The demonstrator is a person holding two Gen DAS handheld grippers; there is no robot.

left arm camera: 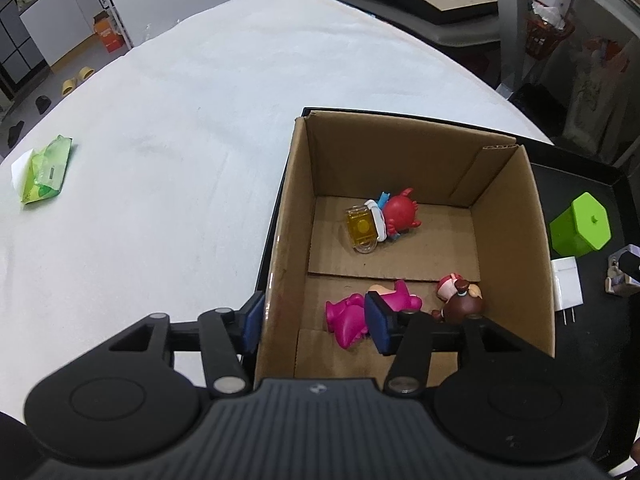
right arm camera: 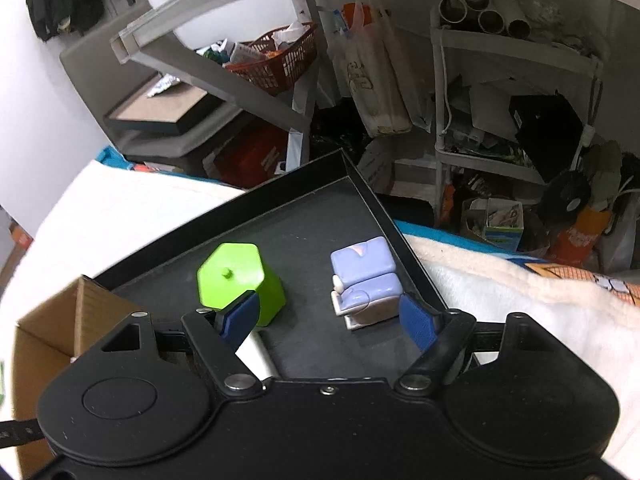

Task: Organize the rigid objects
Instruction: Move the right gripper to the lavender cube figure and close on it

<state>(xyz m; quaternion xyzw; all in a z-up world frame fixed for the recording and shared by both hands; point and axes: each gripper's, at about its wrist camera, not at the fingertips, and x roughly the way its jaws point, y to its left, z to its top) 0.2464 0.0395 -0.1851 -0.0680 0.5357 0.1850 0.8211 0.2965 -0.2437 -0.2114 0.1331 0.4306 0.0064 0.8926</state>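
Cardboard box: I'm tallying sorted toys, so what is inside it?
Inside the cardboard box lie a red crab figure with a yellow block, a pink toy and a brown-haired doll. The left claw hides the near floor.

White cloth covers the bench (left arm camera: 192, 128). Upper left, grey floor (left arm camera: 60, 68) and white cabinets (left arm camera: 48, 20). Over in the right view, a grey shelf (right arm camera: 516, 92) sits upper right, pipes (right arm camera: 484, 8) on top; a red basket (right arm camera: 276, 60) is top centre.
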